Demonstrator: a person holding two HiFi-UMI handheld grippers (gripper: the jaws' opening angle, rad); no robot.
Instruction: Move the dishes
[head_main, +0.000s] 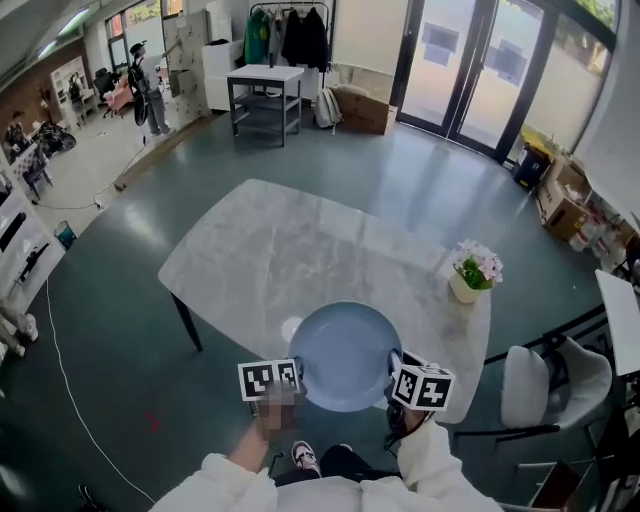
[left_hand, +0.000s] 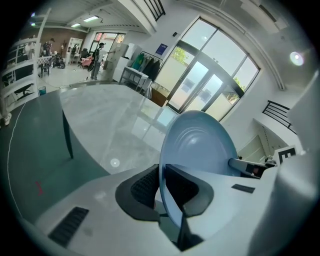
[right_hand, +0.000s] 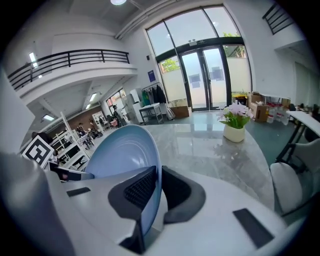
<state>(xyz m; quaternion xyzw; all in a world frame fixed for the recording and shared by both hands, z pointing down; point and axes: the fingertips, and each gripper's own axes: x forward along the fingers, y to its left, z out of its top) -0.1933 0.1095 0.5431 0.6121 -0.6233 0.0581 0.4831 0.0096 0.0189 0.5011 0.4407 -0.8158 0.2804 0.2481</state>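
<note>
Table beneath blue plate; left hand-held gripper, right hand-held gripper pinch opposite rims, tilted down

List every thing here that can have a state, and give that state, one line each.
blue plate: held by opposite rims between the two grippers.
left gripper: shut on the plate's rim.
right gripper: shut on the plate's rim.
flower pot: upright on the table.
glass doors: closed.
chair: unoccupied.
</note>
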